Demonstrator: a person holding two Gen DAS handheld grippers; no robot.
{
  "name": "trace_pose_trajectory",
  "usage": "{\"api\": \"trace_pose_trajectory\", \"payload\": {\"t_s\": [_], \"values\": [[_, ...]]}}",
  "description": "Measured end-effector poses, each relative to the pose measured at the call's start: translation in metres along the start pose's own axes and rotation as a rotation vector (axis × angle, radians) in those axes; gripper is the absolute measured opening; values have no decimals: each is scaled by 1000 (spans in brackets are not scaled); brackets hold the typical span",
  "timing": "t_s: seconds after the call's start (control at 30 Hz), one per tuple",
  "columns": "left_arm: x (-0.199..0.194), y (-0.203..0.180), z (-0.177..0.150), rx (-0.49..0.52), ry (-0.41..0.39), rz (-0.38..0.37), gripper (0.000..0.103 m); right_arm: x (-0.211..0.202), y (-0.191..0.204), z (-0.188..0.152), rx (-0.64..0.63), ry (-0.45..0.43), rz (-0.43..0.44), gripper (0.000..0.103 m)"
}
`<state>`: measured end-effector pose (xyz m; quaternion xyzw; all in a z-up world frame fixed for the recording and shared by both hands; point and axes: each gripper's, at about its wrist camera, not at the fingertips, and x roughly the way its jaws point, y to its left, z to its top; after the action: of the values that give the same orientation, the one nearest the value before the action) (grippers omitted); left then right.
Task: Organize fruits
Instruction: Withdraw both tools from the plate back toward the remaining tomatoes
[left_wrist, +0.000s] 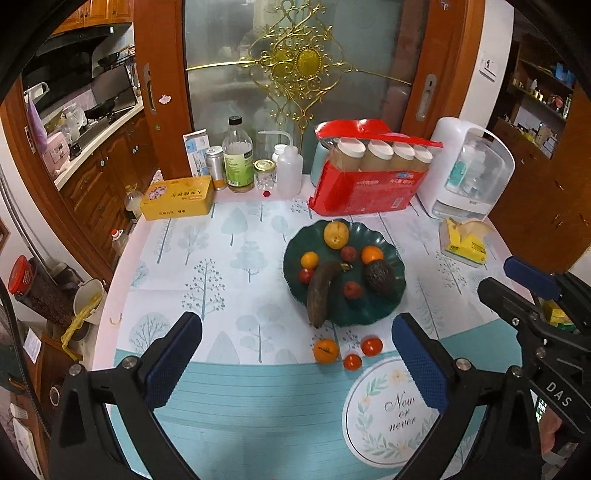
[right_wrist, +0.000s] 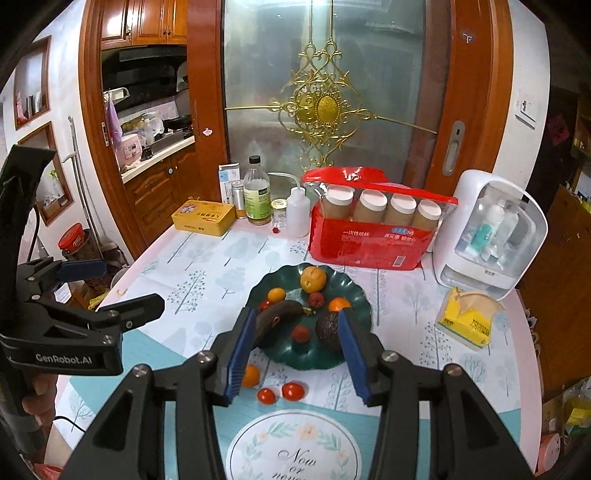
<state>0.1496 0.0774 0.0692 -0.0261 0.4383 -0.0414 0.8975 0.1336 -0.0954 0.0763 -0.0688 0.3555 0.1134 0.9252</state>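
A dark green scalloped plate (left_wrist: 369, 317) holds a blackened banana (left_wrist: 320, 291), an avocado (left_wrist: 378, 277), a yellow citrus (left_wrist: 335, 235), two small oranges, lychees and a tomato. In front of the plate, an orange (left_wrist: 326, 350) and two tomatoes (left_wrist: 352, 362) lie on the tablecloth. My left gripper (left_wrist: 295, 332) hangs above the near table, wide open and empty. My right gripper (right_wrist: 295, 317) hovers over the plate's (right_wrist: 306, 363) near side, its jaws apart with nothing between them. The loose orange (right_wrist: 251, 375) lies just below its left finger.
Along the back stand a yellow tin (left_wrist: 179, 197), several bottles (left_wrist: 238, 158), a red pack of paper cups (left_wrist: 365, 192) and a white cabinet-like box (left_wrist: 469, 170). A yellow tissue pack (left_wrist: 465, 242) lies right of the plate. The table's left edge drops to floor clutter.
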Motion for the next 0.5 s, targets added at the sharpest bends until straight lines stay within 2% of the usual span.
{"api": "trace_pose_trajectory", "payload": {"t_s": [0.23, 0.37, 0.5], "values": [[17, -9, -32, 31, 30, -6, 102, 12, -6, -31, 51, 51, 9, 47], [36, -15, -51, 52, 36, 30, 102, 31, -13, -54, 79, 92, 12, 47], [68, -16, -66, 49, 107, 15, 102, 50, -19, -74, 101, 134, 20, 47]]}}
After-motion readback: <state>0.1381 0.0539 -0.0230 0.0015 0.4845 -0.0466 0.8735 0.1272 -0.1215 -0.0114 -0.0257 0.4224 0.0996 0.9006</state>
